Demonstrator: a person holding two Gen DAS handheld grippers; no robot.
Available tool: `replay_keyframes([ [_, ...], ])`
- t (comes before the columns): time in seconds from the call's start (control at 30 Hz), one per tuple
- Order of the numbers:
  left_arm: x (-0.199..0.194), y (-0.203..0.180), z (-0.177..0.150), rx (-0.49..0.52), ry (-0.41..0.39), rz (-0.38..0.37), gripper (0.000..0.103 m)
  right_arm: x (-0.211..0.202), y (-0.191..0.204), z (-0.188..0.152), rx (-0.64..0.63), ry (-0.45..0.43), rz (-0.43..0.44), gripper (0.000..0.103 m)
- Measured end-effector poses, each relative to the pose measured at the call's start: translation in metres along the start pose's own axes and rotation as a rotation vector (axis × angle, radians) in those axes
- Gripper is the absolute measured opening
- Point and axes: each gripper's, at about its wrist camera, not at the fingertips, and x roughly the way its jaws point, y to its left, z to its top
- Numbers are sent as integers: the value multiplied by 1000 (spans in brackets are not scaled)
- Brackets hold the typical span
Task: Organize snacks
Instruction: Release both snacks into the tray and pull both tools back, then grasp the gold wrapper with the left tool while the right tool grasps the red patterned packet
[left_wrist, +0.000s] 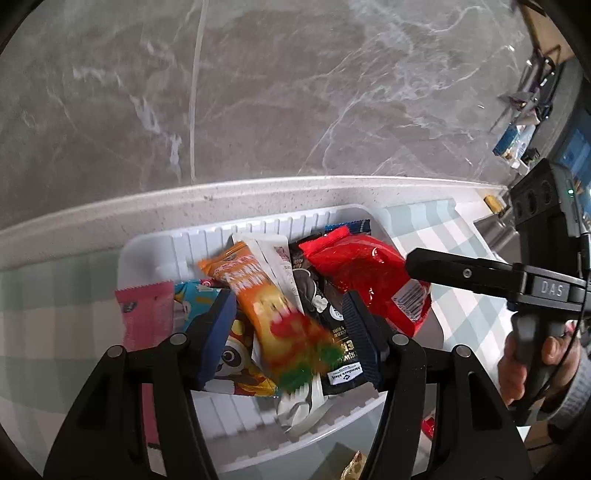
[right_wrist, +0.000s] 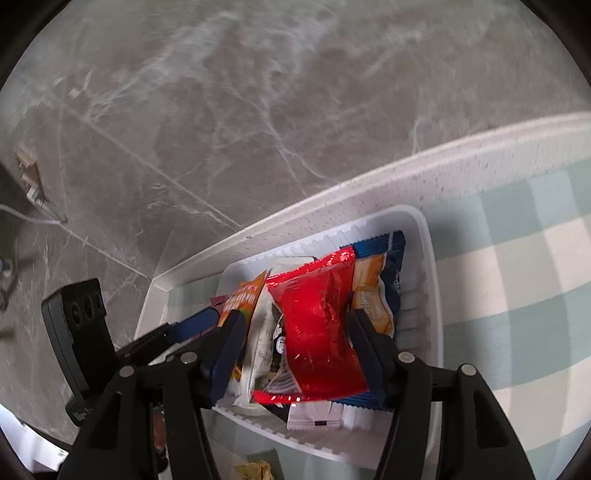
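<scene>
A white ribbed tray (left_wrist: 147, 251) near the table's far edge holds several snack packets. My left gripper (left_wrist: 290, 332) hangs open over it. An orange gummy packet (left_wrist: 258, 302) lies blurred between its fingers, and neither pad presses on it. Beside it are a panda packet (left_wrist: 236, 358), a black packet (left_wrist: 332, 321), a pink packet (left_wrist: 147, 314) and a red packet (left_wrist: 362, 273). My right gripper (right_wrist: 299, 350) is open above the tray (right_wrist: 430, 258). The red packet (right_wrist: 317, 325) lies between its fingers, close to the right one. A blue and orange packet (right_wrist: 376, 291) lies under it.
A pale green checked cloth (right_wrist: 517, 277) covers the table, whose white edge (left_wrist: 258, 195) runs just behind the tray. Marble floor lies beyond. A gold-wrapped sweet (right_wrist: 255, 470) sits on the cloth in front of the tray. A hand (left_wrist: 517, 369) holds the right gripper's handle.
</scene>
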Motion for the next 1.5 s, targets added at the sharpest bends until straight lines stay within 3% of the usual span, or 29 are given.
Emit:
replay_keyframes([
  [0.3,-48,-18,-16,62,-57,55,58,-41,17,-18,-89,-41,-24,67],
  [0.73,-95,-52,-52,107,-75,60,59,-88,25,-68,-124,-52,-42,68],
  [1.5,-120,-102,-111,188,-29,17,62,-135,37,-148,-180,-48,-107,71],
])
